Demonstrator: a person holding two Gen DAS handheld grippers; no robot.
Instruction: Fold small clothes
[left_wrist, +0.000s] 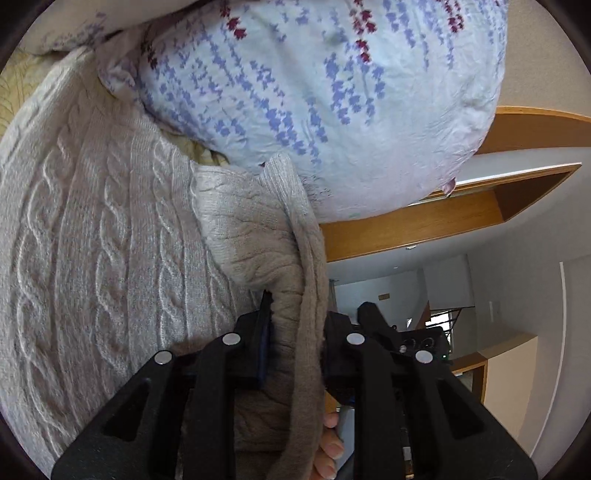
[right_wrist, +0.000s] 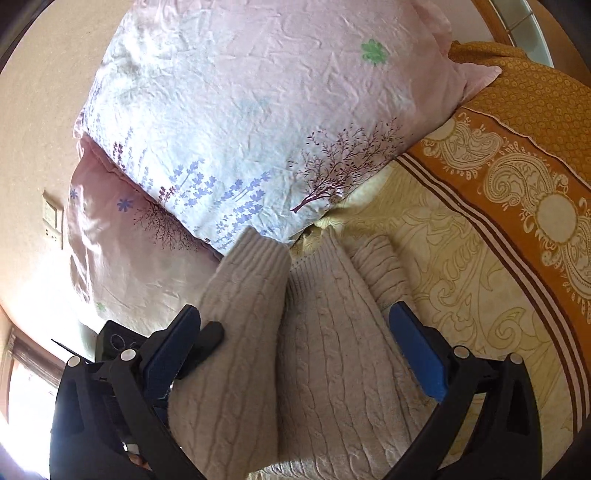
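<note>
Cream-patterned bed (right_wrist: 461, 280) underneath, two flowered pillows (right_wrist: 258, 122) at its head, an orange blanket (right_wrist: 517, 155) along the far side edge. One cable-knit sweater (right_wrist: 325, 369) spread just below the pillows, a sleeve (right_wrist: 247, 295) lifted. Soft, thick, limp knit, probably light but saggy; best taken at a cuff, hem or shoulder seam, both layers together. Left tongs (left_wrist: 295, 332) clamped on a bunched fold of sweater. Right tongs (right_wrist: 295, 354) wide apart over the sweater, pads (right_wrist: 417, 350) not pressing on it. One fingertip (left_wrist: 330, 446) showing beside the left grip.
</note>
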